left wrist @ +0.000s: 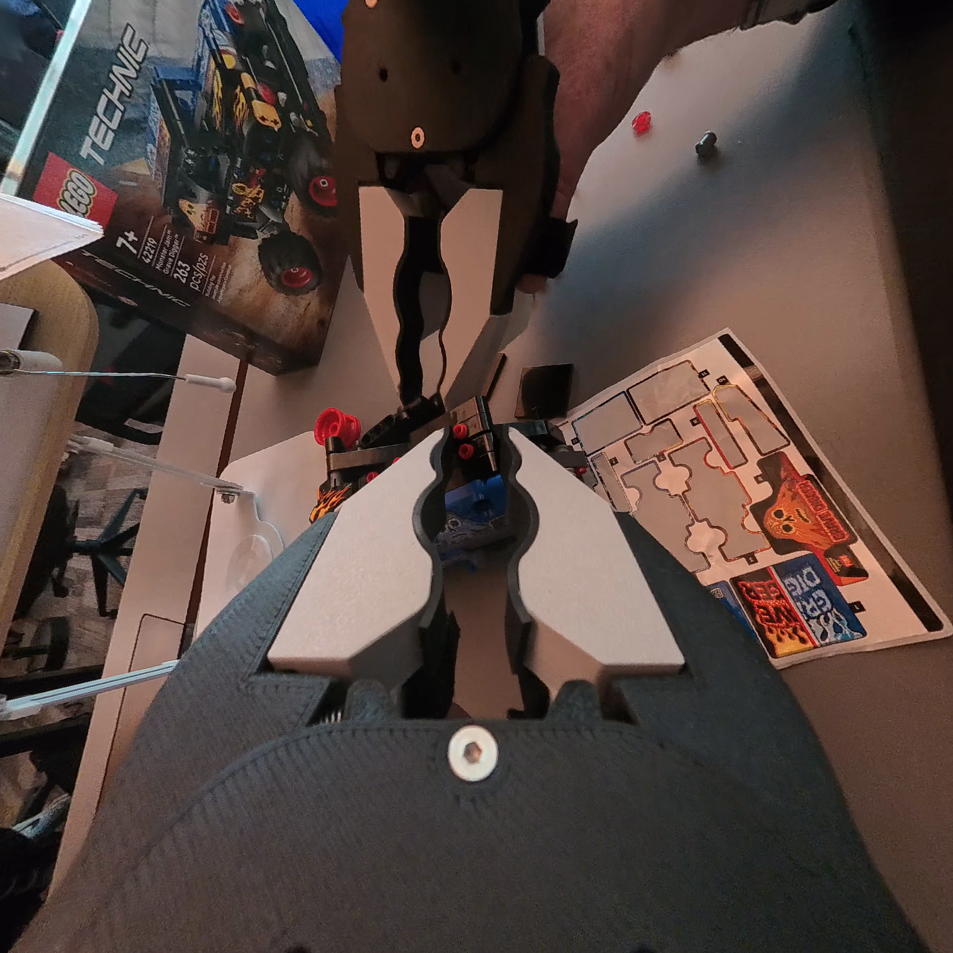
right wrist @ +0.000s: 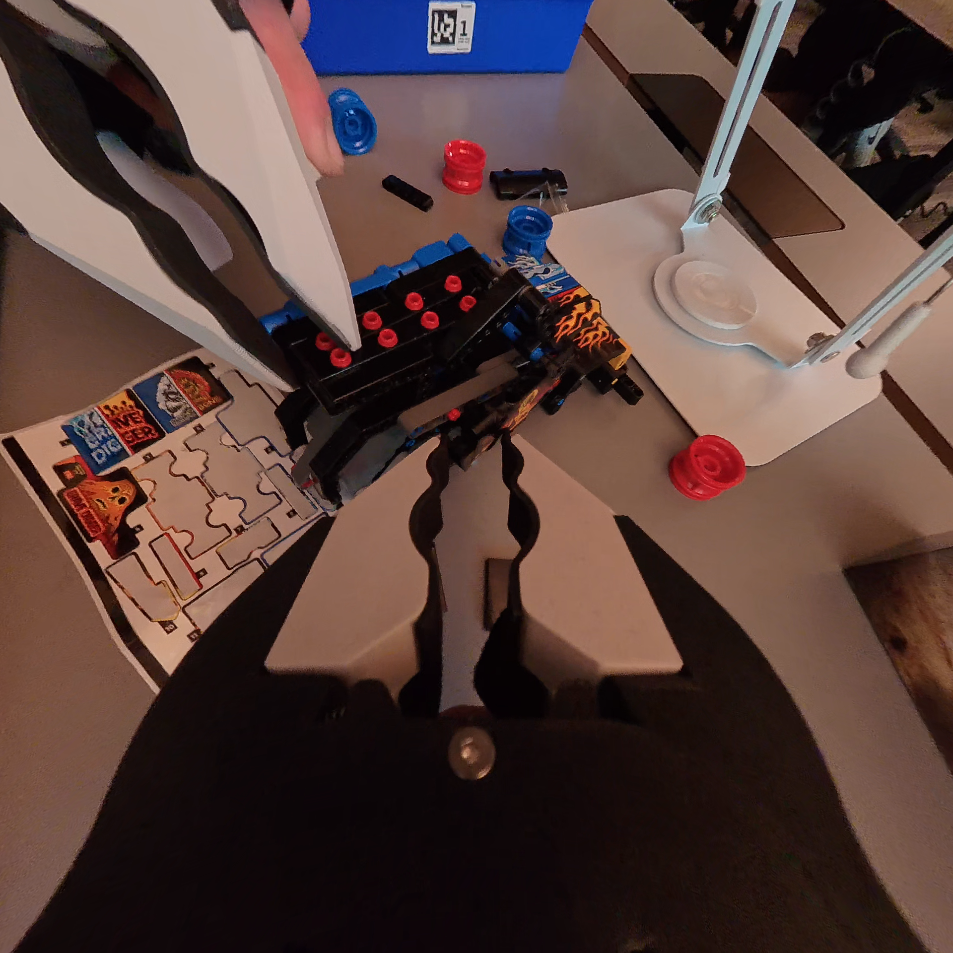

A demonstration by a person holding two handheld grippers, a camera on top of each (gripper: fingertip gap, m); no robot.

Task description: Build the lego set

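The lego model (right wrist: 412,330) is a black truck body with red pins on top, blue parts and flame stickers, and it sits just above the grey table. My left gripper (left wrist: 475,436) is clamped on one end of it, with the pinned black part and a blue block (left wrist: 479,503) between its white fingers. In the right wrist view the left gripper (right wrist: 322,363) comes in from the upper left. My right gripper (right wrist: 473,443) is shut on the model's near lower edge. In the left wrist view the right gripper (left wrist: 430,399) reaches down from the top.
A sticker sheet (right wrist: 170,515) lies beside the model. Loose pieces lie behind it: red hubs (right wrist: 464,165) (right wrist: 706,466), blue hubs (right wrist: 353,121) (right wrist: 526,232) and black pieces (right wrist: 407,193). A white stand base (right wrist: 722,319), a blue bin (right wrist: 443,36) and the set box (left wrist: 206,180) border the area. The gap from one gripper's tips to the other's is roughly 6 cm.
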